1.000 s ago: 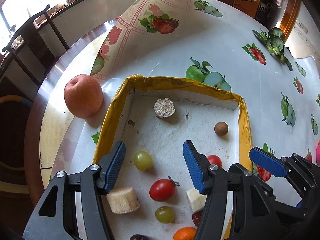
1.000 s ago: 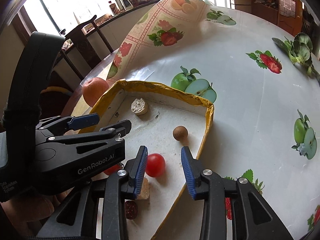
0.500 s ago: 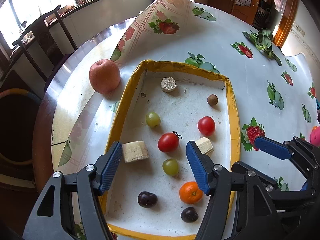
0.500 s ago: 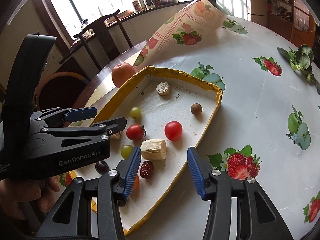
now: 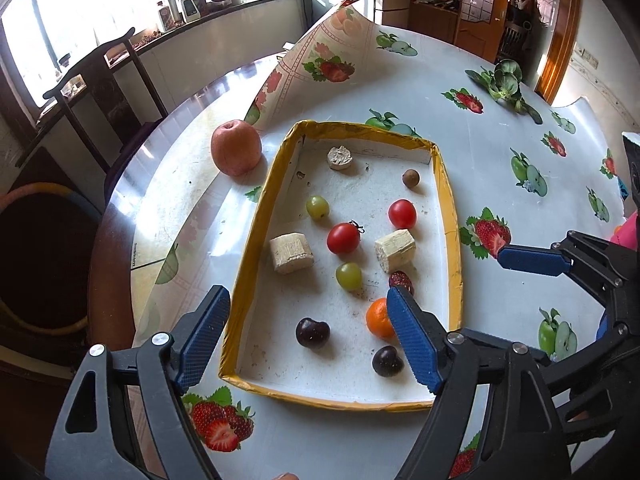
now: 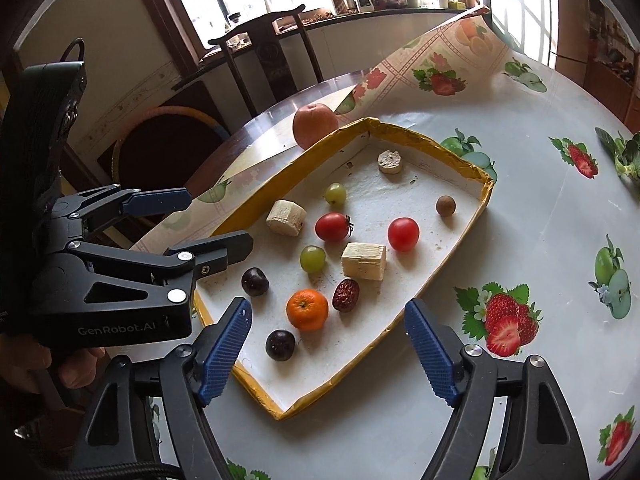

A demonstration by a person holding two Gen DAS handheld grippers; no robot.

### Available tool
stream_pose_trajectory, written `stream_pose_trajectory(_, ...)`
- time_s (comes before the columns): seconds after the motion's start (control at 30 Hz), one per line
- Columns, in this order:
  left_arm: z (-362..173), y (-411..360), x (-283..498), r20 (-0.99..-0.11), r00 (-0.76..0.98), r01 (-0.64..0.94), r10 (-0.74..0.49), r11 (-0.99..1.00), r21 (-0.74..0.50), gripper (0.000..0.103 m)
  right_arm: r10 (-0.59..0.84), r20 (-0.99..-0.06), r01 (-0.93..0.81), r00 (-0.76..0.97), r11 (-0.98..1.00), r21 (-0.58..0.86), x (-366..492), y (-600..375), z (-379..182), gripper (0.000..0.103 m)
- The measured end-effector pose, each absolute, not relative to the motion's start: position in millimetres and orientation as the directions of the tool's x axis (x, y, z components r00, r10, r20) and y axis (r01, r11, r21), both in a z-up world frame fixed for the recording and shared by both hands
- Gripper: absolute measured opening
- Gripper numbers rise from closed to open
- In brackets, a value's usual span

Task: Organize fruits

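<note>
A shallow white tray with a yellow rim (image 5: 260,216) (image 6: 476,172) holds several small fruits: two cherry tomatoes (image 5: 343,237) (image 6: 403,233), two green grapes (image 5: 317,207), a small orange (image 6: 307,309), two dark cherries (image 5: 312,332), a red date (image 6: 346,289), a brown longan (image 5: 411,179) and banana chunks (image 5: 290,253). A large apple (image 5: 236,153) (image 6: 315,125) sits outside the tray's far left corner. My left gripper (image 5: 308,340) is open and empty above the tray's near end. My right gripper (image 6: 328,354) is open and empty, also at the near end.
The round table carries a fruit-print cloth (image 5: 500,184) whose far corner is folded up (image 5: 336,36). A dark wooden chair (image 5: 104,84) stands beyond the left edge. Green vegetables (image 5: 506,80) lie at the far right. A hoop-rimmed basket (image 6: 160,136) sits by the chair.
Both grippers have pulled back and up from the tray, so the whole tray and its near fruits now show. The right gripper's jaws have opened wider.
</note>
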State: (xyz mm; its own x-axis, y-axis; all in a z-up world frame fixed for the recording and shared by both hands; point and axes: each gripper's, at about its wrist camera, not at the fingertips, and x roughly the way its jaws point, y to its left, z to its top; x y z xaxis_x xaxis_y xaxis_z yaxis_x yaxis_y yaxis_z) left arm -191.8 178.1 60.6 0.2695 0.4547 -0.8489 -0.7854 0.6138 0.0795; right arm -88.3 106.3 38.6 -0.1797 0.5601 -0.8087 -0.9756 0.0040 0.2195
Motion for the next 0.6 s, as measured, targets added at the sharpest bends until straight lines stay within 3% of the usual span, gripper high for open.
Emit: stream_pose_trajectory(0.6, 70.3, 151.5, -220.5, -0.842, 0.304, -0.781, 0.445, 0.622, 0.047, 0.081, 0.567, -0.809, -0.988, -0.157, -0.1, 0.121, -101.4, 89.1, 47.7, 0.085)
